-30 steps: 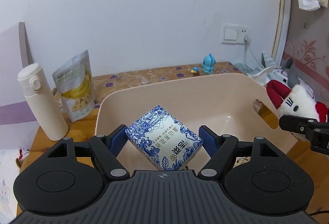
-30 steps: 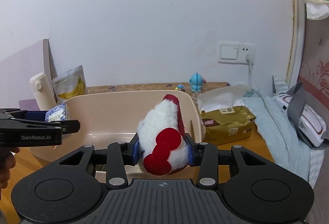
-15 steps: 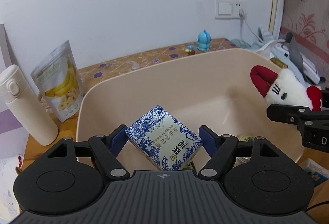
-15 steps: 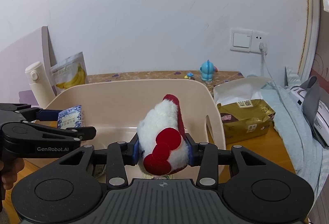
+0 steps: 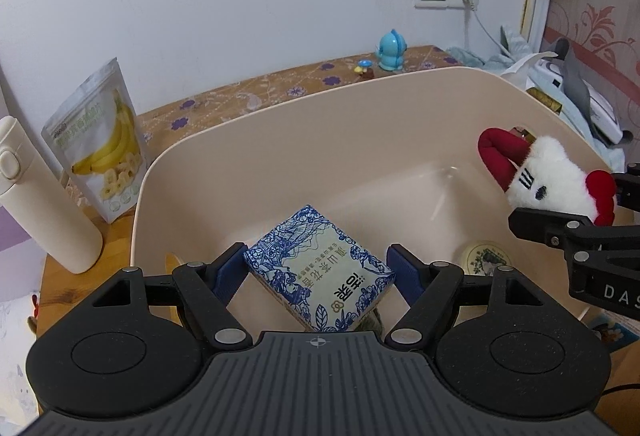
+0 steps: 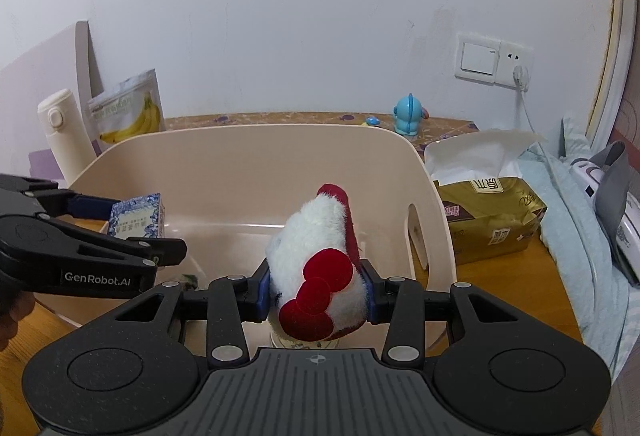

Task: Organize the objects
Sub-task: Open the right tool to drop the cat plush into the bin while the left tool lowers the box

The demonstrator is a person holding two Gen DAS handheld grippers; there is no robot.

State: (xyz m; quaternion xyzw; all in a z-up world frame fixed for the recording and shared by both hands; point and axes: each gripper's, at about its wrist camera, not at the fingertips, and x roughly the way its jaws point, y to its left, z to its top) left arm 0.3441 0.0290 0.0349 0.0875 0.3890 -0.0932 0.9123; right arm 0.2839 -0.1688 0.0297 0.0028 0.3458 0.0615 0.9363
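Note:
A beige plastic tub point(image 5: 280, 123) point(image 6: 248, 155) stands on the wooden table. My left gripper point(image 5: 316, 268) is shut on a blue-and-white patterned box point(image 5: 320, 268), held tilted over the tub's near left part; in the right wrist view the box point(image 6: 138, 215) shows at the left, in the left gripper point(image 6: 112, 228). My right gripper point(image 6: 316, 288) is shut on a white plush toy with a red bow point(image 6: 320, 264), held over the tub's near right side; the left wrist view shows the plush toy point(image 5: 548, 179) at the right. A small round tin point(image 5: 486, 258) lies on the tub's floor.
A cream bottle point(image 5: 36, 195) and a banana chips pouch point(image 5: 100, 139) stand left of the tub. A blue figurine point(image 5: 391, 49) sits behind it by the wall. A gold tissue pack point(image 6: 488, 211), light blue cloth point(image 6: 576, 220) and a white device point(image 6: 616, 203) lie to the right.
Both grippers have moved forward and down over the tub with their loads, so the tub's inside now fills more of each view. Both grips are unchanged.

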